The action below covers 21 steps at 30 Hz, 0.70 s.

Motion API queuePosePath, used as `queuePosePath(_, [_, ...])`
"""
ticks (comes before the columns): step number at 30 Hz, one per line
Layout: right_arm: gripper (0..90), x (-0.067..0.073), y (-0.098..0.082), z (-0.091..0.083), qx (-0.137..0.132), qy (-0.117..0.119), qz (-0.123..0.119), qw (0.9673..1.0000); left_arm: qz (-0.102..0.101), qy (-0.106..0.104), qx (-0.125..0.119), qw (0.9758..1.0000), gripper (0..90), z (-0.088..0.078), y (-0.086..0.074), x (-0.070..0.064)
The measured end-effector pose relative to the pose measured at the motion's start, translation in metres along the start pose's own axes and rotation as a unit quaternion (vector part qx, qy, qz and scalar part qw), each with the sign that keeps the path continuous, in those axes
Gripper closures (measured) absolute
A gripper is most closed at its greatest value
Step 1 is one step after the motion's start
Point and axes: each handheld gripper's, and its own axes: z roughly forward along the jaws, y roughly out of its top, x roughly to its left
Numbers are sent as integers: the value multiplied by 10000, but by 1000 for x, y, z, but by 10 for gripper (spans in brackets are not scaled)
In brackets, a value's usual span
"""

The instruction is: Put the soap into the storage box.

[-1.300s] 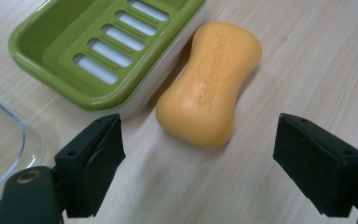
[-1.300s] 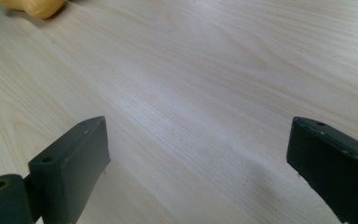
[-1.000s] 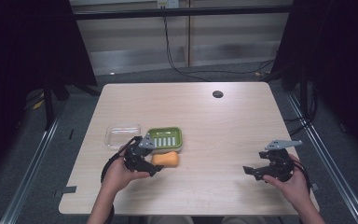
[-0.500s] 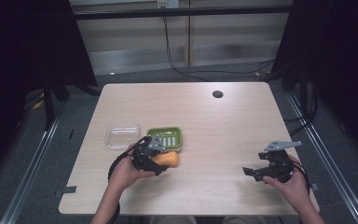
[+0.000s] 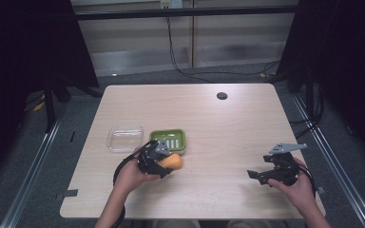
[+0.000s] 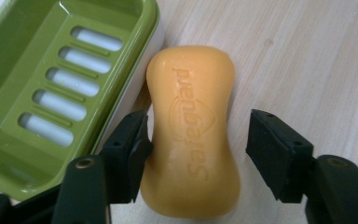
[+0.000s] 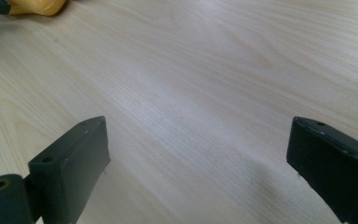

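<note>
Soap (image 6: 193,135), an orange waisted bar with embossed lettering, is lying on the counter (image 6: 307,56) beside the green dish (image 6: 51,70); the left gripper (image 6: 198,149), angled low, is closing around it, one pad touching, the other not yet.

On the pale wooden table (image 5: 218,128), the clear plastic lid (image 5: 124,138) lies at the left, with the green slotted soap dish (image 5: 169,141) just to its right. The orange bar of soap (image 5: 172,162) lies on the table on the near side of the dish, just beside its rim. The left gripper (image 5: 164,164) sits at the soap, one jaw on either side of it. Well apart at the near right rests the right gripper (image 5: 256,176). A small round dark hole (image 5: 222,96) sits at the far side, right of centre.
</note>
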Motion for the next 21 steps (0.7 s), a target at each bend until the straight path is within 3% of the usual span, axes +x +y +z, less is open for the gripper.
queuePosePath(12, [52,0,1,0,-29,24,42,10000,-300,-33,348,9989,440,3,5,-2])
queuePosePath(21, [52,-1,3,0,-70,86,82,9999,-433,-80,914,9948,423,11,16,0])
